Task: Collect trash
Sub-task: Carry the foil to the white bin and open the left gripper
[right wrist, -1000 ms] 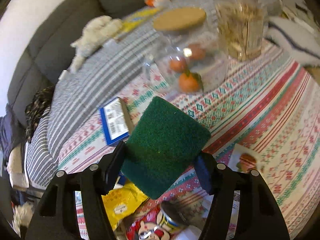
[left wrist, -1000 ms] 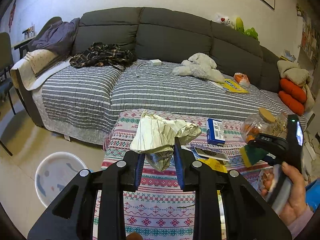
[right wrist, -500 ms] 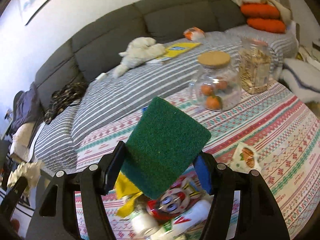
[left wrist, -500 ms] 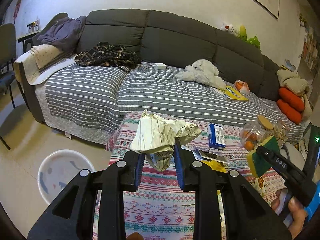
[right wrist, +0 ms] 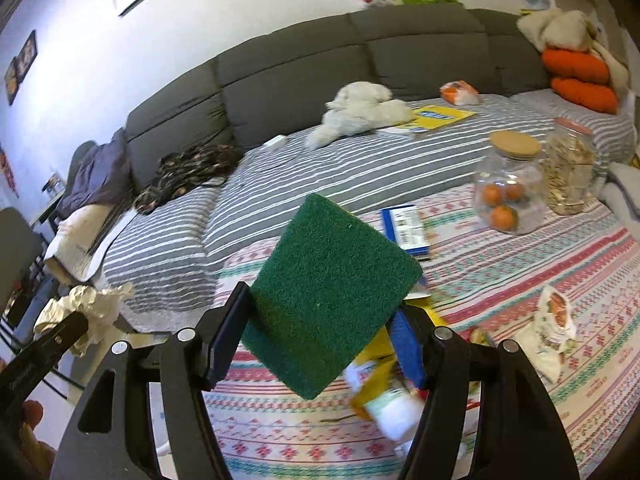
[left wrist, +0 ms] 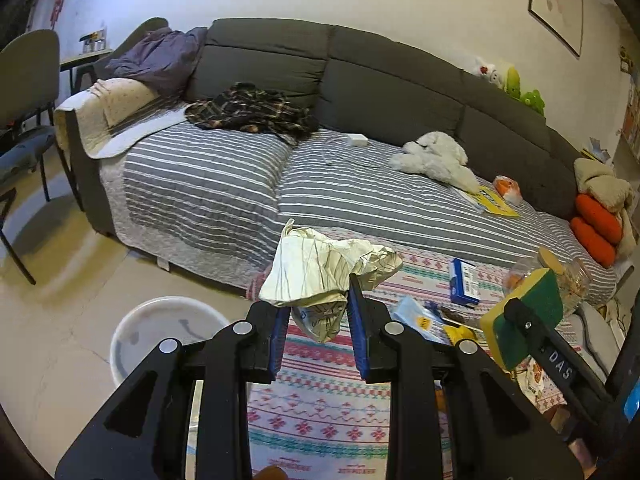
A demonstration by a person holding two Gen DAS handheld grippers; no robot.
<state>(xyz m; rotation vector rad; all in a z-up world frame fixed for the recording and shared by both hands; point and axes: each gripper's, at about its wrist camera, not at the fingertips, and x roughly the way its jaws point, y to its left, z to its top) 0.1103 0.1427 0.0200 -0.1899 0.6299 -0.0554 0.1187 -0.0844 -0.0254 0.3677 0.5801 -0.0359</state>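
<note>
Mid-collection: crumpled paper (left wrist: 320, 264) pinched in left gripper (left wrist: 316, 332), sponge (right wrist: 328, 292) clamped in wider-set right gripper (right wrist: 316, 348), both above table (right wrist: 520, 280). Wrappers (right wrist: 554, 332) still scattered there; bin (left wrist: 160, 332) waiting on floor.

A grey sofa (left wrist: 360, 92) spans the far wall, a white plush (right wrist: 360, 108) lying beside a yellow book (right wrist: 438, 117) on its striped cover. On the near table's patterned cloth (right wrist: 560, 256), a jar of oranges (right wrist: 506, 196) stands just left of another jar (right wrist: 570, 176).
</note>
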